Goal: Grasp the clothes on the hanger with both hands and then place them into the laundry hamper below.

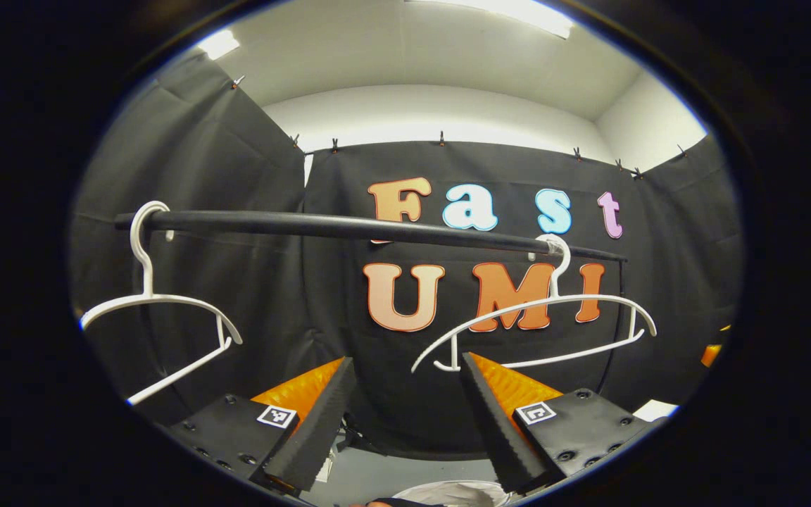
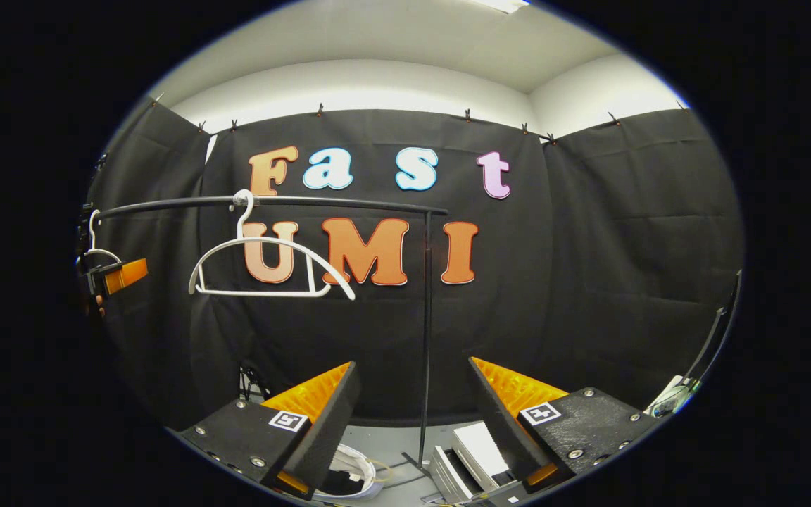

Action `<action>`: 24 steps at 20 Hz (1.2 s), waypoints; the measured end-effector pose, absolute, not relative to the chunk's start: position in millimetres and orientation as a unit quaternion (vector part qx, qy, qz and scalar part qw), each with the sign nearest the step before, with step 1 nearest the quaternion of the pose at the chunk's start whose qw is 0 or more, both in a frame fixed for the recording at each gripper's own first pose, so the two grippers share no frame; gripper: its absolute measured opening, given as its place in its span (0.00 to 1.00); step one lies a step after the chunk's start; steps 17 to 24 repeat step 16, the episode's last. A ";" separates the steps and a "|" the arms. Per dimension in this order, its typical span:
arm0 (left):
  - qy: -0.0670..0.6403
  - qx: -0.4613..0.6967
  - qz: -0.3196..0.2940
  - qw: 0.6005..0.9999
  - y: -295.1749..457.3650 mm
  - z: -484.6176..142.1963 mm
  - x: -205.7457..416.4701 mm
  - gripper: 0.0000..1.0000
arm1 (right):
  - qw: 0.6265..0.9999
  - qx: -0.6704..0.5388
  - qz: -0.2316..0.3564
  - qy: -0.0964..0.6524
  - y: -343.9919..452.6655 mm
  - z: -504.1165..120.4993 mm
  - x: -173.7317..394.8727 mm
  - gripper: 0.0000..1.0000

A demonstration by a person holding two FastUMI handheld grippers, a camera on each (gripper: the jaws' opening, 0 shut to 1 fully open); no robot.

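Both hangers on the rail (image 1: 349, 227) were bare: the near hanger (image 1: 159, 310) and the far hanger (image 1: 539, 320) carried no clothes. A pale bundle (image 1: 448, 493) lay low beneath the left gripper (image 1: 405, 415), possibly the garment, though I couldn't tell, nor make out any hamper. The left gripper's fingers stood wide apart, empty, and so did the right gripper (image 2: 412, 415) (it hung off toward the rail's upright end). The risk, I judged, was cloth left draped outside the hamper unnoticed, or a raised finger knocking a hanger loose.
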State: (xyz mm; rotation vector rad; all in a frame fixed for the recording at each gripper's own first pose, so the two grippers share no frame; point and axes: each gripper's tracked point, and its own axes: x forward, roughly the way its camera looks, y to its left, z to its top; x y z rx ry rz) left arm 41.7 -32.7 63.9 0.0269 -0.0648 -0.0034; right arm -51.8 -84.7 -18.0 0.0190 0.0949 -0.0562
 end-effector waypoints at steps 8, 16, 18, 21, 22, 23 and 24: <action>-0.034 0.002 0.006 0.999 -27.6 65.8 45.9 0.97 | 0.999 0.005 -0.024 0.041 -81.0 -12.2 -41.7 0.93; -0.038 0.008 0.009 0.999 -27.0 68.2 48.8 0.97 | 0.999 0.010 -0.025 0.035 -84.9 -9.9 -40.8 0.94; -0.038 0.008 0.009 0.999 -27.0 68.2 48.8 0.97 | 0.999 0.010 -0.025 0.035 -84.9 -9.9 -40.8 0.94; -0.038 0.008 0.009 0.999 -27.0 68.2 48.8 0.97 | 0.999 0.010 -0.025 0.035 -84.9 -9.9 -40.8 0.94; -0.038 0.008 0.009 0.999 -27.0 68.2 48.8 0.97 | 0.999 0.010 -0.025 0.035 -84.9 -9.9 -40.8 0.94; -0.038 0.008 0.009 0.999 -27.0 68.2 48.8 0.97 | 0.999 0.010 -0.025 0.035 -84.9 -9.9 -40.8 0.94; -0.038 0.008 0.009 0.999 -27.0 68.2 48.8 0.97 | 0.999 0.010 -0.025 0.035 -84.9 -9.9 -40.8 0.94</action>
